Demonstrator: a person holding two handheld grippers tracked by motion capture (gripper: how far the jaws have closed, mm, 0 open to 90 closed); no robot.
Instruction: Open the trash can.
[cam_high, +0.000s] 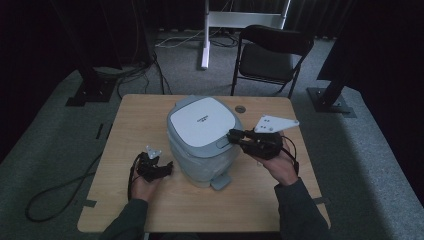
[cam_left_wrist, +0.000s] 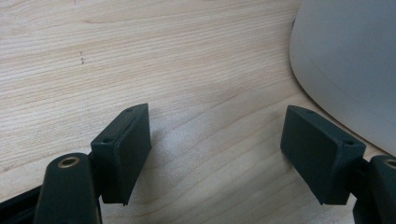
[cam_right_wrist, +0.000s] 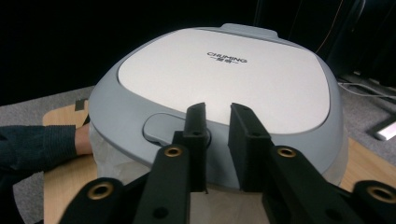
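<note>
The left gripper (cam_high: 165, 167) rests low on the wooden table (cam_high: 140, 115), its jaws spread wide and released, with nothing but bare wood between them in the left gripper view. Just off its right pad (cam_left_wrist: 320, 154), nearly touching, curves the pale wall of the bin (cam_high: 202, 140), a grey and white lidded bin lined with a thin plastic bag (cam_right_wrist: 109, 156) that bulges out below the lid's rim. The bin stands between the two grippers, directly ahead of the right one and close beside the left. Its flat white lid panel (cam_right_wrist: 224, 74) carries small dark lettering, and a rounded grey tab (cam_right_wrist: 161, 128) sits on the sloping edge of the lid that faces the right gripper. The right gripper (cam_high: 234, 136) is held up at lid height, pointing level at that edge, its tips right at the rim. Its jaws are drawn near together, a narrow gap left between the pads (cam_right_wrist: 243, 140); whether they pinch the lid's edge cannot be told. A dark sleeve (cam_right_wrist: 37, 147) shows beyond the bin, to the left of those jaws.
</note>
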